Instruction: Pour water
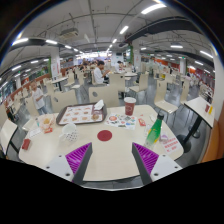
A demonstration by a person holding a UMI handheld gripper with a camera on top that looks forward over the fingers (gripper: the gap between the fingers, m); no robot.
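Round and pale, the table (105, 160) is being looked at from above, with a big busy dining hall spread out far behind it. Nearest, the gripper (112, 158) is being held over the table with its two fingers wide apart, and nothing is being held between the purple pads (77, 156). Just ahead of the fingers, a red round mat (104, 135) is lying flat. A little further on and off to the right of the jaws, a green bottle (155, 130) is standing at a tilt in this view. Beyond the mat, a dark red cup (129, 106) is waiting, with a tray (80, 115) to its left.

The task seems to be only starting: nothing is being grabbed yet. Next, the bottle probably needs to be reached for and squeezed firmly, then carried over to the cup.
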